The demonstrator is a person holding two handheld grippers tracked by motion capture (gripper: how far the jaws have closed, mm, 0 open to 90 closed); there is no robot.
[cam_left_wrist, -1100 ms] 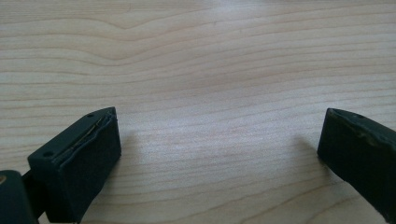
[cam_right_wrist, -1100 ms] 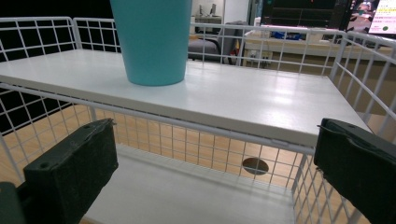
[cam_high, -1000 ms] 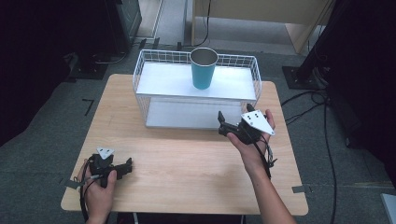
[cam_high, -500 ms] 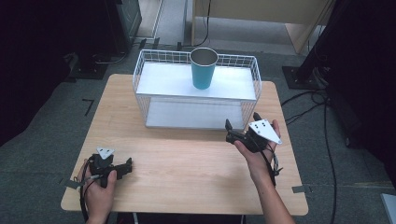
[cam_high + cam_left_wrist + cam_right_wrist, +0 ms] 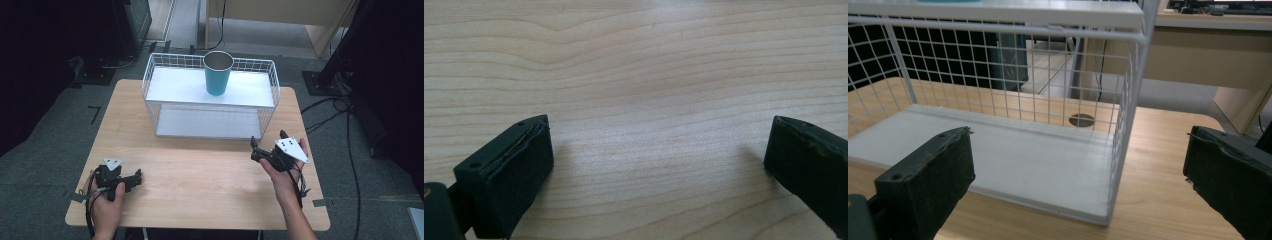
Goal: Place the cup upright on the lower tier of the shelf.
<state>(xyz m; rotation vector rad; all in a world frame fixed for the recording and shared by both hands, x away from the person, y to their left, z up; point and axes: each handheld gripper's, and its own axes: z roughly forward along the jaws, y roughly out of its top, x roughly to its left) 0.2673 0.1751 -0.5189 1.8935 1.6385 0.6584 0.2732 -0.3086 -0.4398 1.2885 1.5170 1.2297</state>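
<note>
A teal cup point(image 5: 218, 73) stands upright on the top shelf of a white wire rack point(image 5: 165, 86) at the back of the wooden table point(image 5: 200, 175). My right gripper point(image 5: 269, 139) is held open just in front of the rack's right end, with nothing between its jaws. In the right gripper view its open jaws frame the rack's lower shelf point(image 5: 1038, 160) and the right corner post point(image 5: 1128, 110). My left gripper point(image 5: 136, 179) rests low at the table's front left, jaws pointing right. In the left gripper view the left gripper point(image 5: 659, 160) is open over bare wood.
A round hole point(image 5: 1081, 120) in the tabletop lies behind the rack. Cables point(image 5: 330, 107) and a dark stand base point(image 5: 325, 82) sit on the floor to the right. A wooden desk point(image 5: 1208, 55) stands beyond the table.
My right gripper has drawn back from the rack toward the table's front right, still open. The left gripper and the cup have not moved.
</note>
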